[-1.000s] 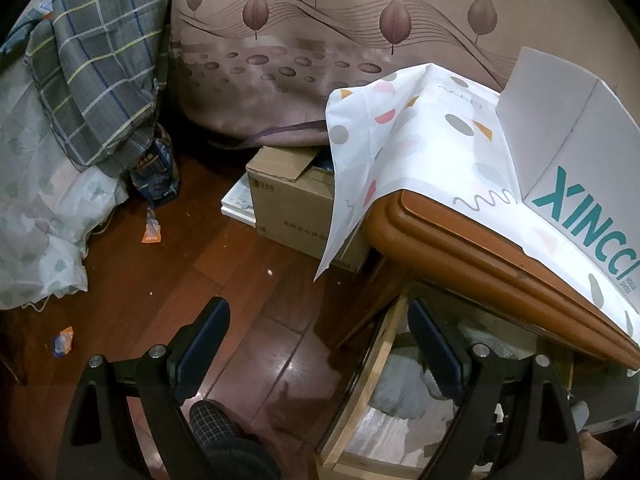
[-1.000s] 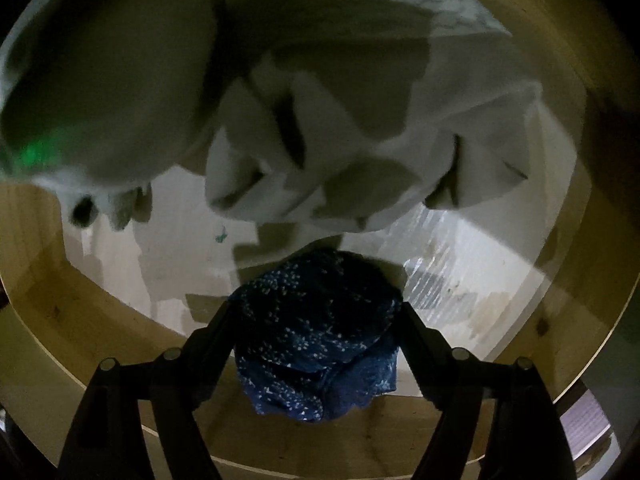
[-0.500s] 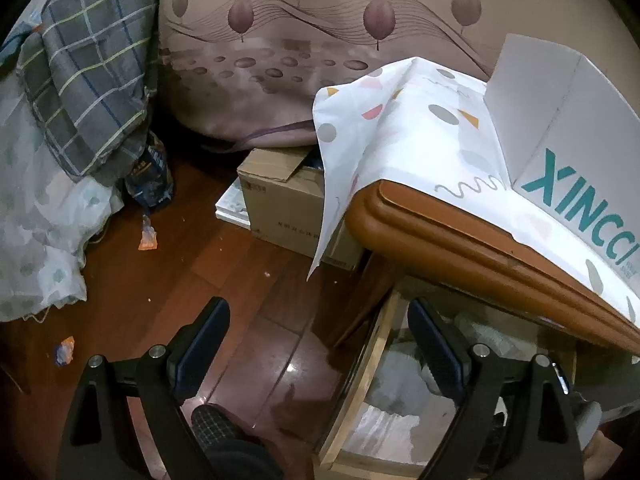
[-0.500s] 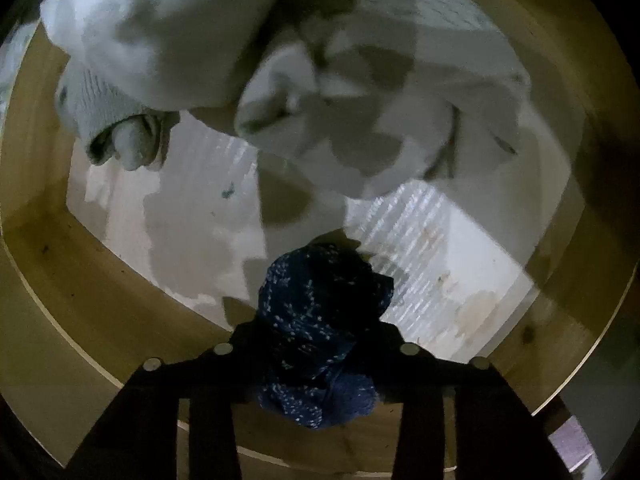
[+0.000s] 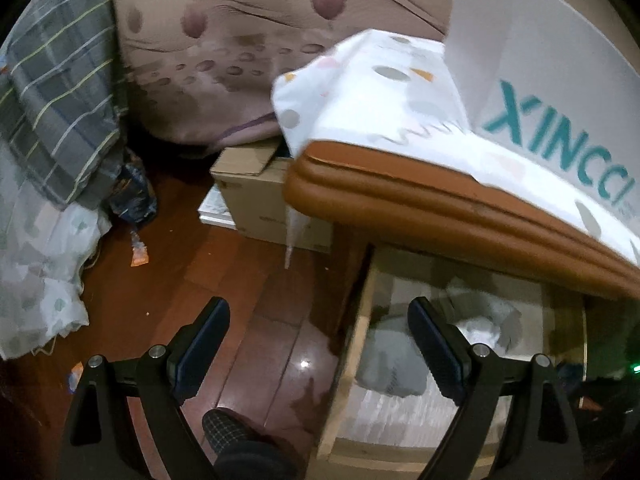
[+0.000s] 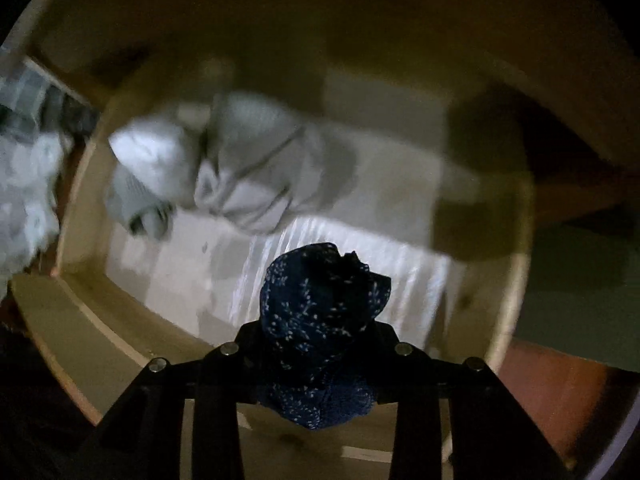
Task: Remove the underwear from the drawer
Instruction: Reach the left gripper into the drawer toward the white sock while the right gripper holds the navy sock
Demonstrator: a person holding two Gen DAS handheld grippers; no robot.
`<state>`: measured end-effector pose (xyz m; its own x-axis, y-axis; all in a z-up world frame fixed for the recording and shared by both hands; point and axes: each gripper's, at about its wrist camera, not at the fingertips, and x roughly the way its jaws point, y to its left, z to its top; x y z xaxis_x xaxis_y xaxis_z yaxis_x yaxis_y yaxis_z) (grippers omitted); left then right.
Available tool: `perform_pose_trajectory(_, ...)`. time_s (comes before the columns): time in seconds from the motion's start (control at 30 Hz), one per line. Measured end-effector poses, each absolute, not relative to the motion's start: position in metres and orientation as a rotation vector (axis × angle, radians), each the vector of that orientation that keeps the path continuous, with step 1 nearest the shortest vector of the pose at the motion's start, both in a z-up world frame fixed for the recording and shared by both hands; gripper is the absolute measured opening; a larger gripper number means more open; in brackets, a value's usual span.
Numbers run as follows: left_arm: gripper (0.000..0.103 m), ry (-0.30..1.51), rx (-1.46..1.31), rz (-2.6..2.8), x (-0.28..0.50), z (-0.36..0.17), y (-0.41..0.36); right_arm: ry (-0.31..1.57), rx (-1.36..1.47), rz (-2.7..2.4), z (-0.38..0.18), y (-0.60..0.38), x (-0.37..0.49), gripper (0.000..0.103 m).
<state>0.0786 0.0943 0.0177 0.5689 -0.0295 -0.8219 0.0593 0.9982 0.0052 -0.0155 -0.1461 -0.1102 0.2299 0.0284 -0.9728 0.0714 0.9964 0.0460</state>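
While the left gripper (image 5: 318,338) hangs with its jaws spread wide and empty, it straddles the side wall of the open drawer (image 5: 352,364), which juts out beneath the brown tabletop (image 5: 440,208); pale clothes (image 5: 472,332) lie inside the drawer. From the right wrist, the right gripper (image 6: 320,330) is pinched tight on the dark blue speckled underwear (image 6: 320,300), bunched above the drawer's floor, with grey-white clothes (image 6: 224,164) farther back in the drawer.

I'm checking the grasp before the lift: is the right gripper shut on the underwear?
Shut. The right gripper has its jaws pressed against the bunched dark blue underwear, held above the drawer floor.
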Motion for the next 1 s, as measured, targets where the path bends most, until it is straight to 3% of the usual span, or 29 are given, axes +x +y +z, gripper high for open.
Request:
perform_pose_trajectory(0.33,0.089,1.073,0.091,-0.235,0.076,-0.016,0.046,0.968,0.156,-0.072,-0.061,-0.188,-0.048,0.036)
perform_pose_trajectory(1.0,0.089,1.13,0.454,-0.37,0.064,-0.069,-0.031,0.874,0.366,-0.054,-0.031,-0.244,-0.05,0.036)
